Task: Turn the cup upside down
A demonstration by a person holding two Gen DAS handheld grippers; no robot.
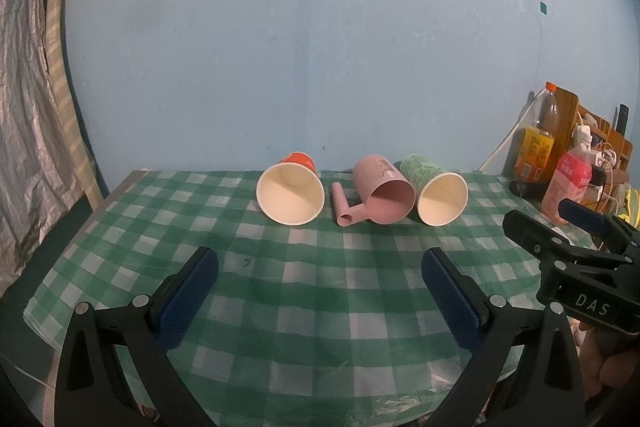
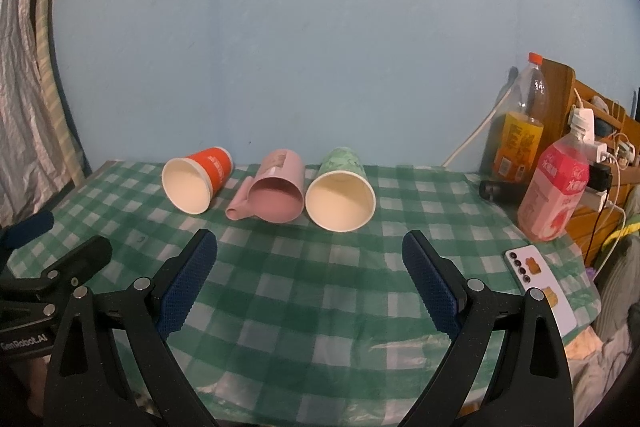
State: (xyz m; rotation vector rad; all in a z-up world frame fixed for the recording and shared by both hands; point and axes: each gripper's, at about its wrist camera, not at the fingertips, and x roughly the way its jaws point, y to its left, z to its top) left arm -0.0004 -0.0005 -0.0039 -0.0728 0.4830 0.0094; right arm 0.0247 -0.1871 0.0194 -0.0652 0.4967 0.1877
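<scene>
Three cups lie on their sides in a row on the green checked tablecloth, mouths toward me. An orange paper cup is at the left. A pink plastic mug with a tube handle is in the middle. A green patterned paper cup is at the right. My left gripper is open and empty, short of the cups. My right gripper is open and empty, just in front of the pink mug and green cup.
Two drink bottles, an orange-labelled one and a pink one, stand at the table's right edge before a wooden shelf with cables. A phone lies at the near right. A blue wall backs the table.
</scene>
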